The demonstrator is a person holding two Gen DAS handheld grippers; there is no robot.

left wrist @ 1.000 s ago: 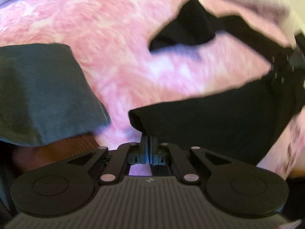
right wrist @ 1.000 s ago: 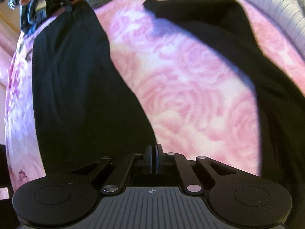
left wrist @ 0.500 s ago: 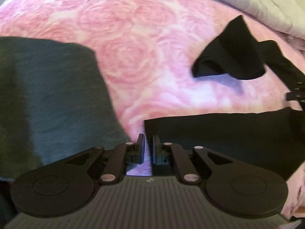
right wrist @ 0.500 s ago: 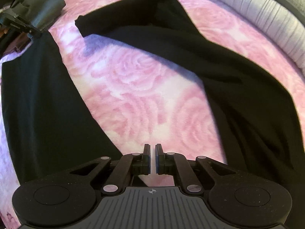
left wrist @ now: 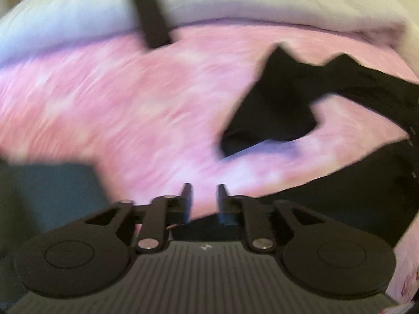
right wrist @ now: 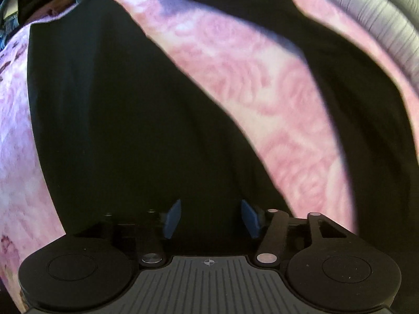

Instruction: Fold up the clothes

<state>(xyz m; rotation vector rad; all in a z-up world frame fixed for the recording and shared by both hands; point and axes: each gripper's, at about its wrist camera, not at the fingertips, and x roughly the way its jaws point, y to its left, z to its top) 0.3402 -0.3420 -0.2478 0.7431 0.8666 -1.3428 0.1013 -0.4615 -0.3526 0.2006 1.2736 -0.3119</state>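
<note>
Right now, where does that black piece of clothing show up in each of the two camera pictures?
Left wrist view: the black garment fills the right side, one corner folded up.
Right wrist view: the garment fills left and centre, another part runs down the right.
Shared landmark: the pink rose-patterned bedspread.

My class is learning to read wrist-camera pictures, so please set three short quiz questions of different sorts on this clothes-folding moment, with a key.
1. True or false: the left hand-held gripper is shut on the black garment.
2. Multiple choice: what lies under the open right hand-held gripper? A) black cloth B) a white towel C) bare wood
3. Fill in: the bedspread is mainly ____ in colour, with a rose pattern.

Key
1. False: its jaws stand apart with nothing between them.
2. A: the black garment fills the view between its fingers.
3. Pink.
</note>
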